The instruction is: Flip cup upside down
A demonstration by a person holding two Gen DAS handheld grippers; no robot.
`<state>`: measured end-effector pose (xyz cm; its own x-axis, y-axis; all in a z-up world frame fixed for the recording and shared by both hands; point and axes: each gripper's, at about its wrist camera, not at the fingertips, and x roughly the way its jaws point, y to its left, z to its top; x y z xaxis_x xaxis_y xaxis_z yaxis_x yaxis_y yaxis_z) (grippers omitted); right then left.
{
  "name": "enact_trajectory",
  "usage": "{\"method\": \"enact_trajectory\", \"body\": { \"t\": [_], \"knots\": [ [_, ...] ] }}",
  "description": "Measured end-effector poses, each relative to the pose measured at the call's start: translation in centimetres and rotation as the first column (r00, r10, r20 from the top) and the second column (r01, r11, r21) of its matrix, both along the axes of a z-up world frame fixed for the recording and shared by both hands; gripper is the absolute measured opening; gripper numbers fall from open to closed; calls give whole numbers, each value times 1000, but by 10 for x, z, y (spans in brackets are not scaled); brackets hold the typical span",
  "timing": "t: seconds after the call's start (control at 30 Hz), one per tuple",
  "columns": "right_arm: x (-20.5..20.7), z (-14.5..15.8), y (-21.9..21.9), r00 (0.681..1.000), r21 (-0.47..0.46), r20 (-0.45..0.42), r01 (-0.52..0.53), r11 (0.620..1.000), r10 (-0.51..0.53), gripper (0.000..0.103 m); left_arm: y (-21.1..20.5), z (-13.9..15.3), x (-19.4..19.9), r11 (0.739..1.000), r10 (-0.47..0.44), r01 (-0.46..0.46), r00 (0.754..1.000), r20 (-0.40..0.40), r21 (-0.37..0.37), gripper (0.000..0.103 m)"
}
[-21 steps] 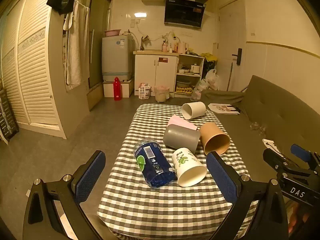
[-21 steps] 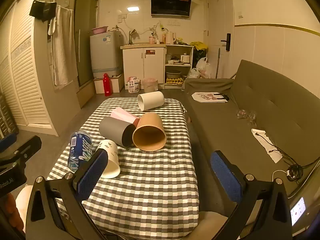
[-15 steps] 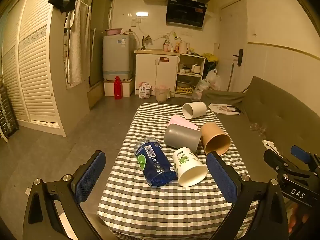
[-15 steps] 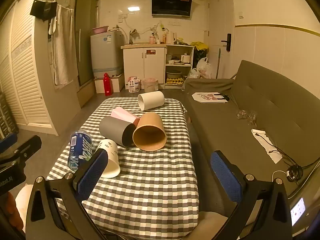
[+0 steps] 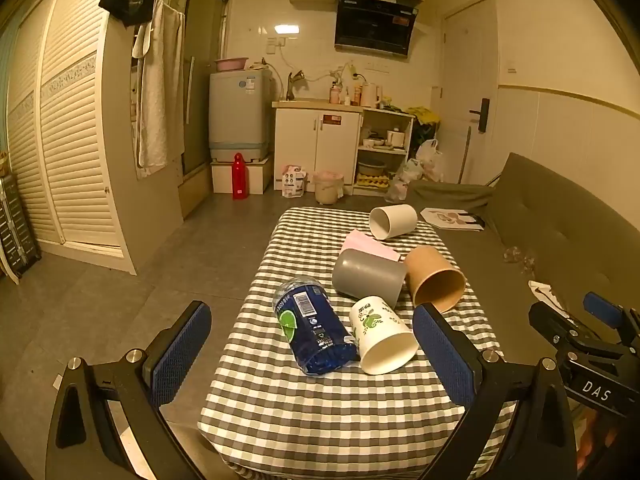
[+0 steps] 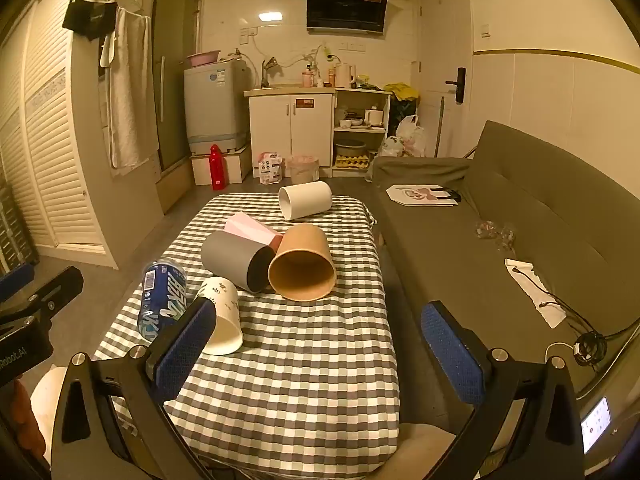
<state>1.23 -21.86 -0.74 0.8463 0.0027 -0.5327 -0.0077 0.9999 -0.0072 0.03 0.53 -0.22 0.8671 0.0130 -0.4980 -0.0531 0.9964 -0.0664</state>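
Note:
Several cups lie on their sides on the checkered table: a white cup with green print, a grey cup, a tan cup, a white cup at the far end, and a pink one behind the grey cup. My left gripper is open and empty, held above the table's near end. My right gripper is open and empty, also short of the cups.
A blue-labelled plastic bottle lies beside the printed cup. A grey sofa runs along the table's right side. The kitchen cabinet and washing machine stand at the back.
Both views have shifted slightly, as if the grippers rose or tilted a little. The cups and bottle have not moved.

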Motion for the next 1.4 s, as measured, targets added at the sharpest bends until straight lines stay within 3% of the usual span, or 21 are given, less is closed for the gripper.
{"method": "enact_trajectory", "body": {
  "t": [1.4],
  "knots": [
    [4, -4, 5, 1000, -3, -21, -22, 1000, 22, 103, -2, -6, 3, 1000, 2, -2, 1000, -16, 22, 103]
  ]
}}
